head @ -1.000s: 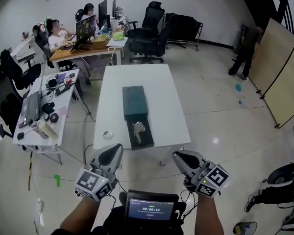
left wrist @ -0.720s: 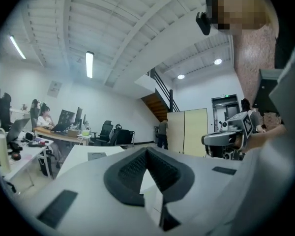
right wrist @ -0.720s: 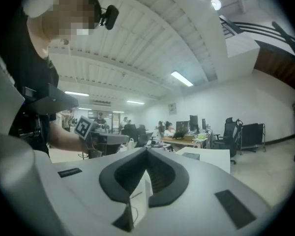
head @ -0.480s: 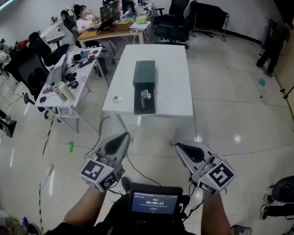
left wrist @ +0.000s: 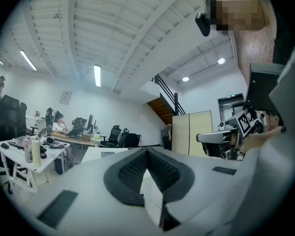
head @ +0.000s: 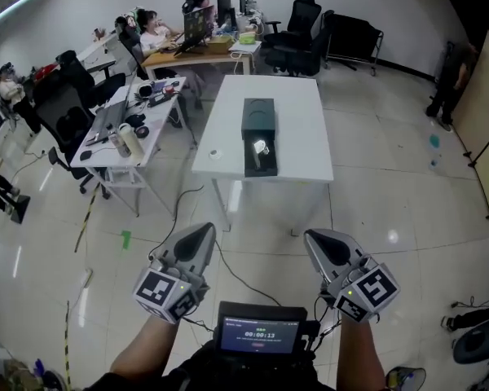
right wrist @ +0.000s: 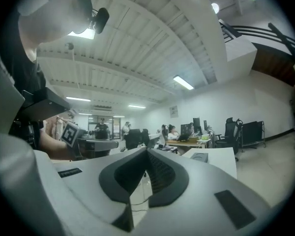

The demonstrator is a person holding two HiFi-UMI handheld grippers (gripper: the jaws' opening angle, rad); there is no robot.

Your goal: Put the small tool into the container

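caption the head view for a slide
Shut left gripper and right gripper face a white table holding a dark box

Your head camera looks steeply down, well back from the white table [head: 265,149], left gripper [head: 204,230] and right gripper [head: 314,237] low in frame, each gripper camera close behind its fingers [left wrist: 130,173], tilted toward the ceiling [left wrist: 113,33], all three sharing that distant table.

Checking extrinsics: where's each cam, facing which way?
Head view: on head, steeply down-forward at table; left gripper, right gripper, forearms show.
Left gripper view: on left gripper, along its shut jaws across the office; right gripper at right.
Right gripper view: on right gripper, along its shut jaws; left gripper at left.
Shared: all three show the table.
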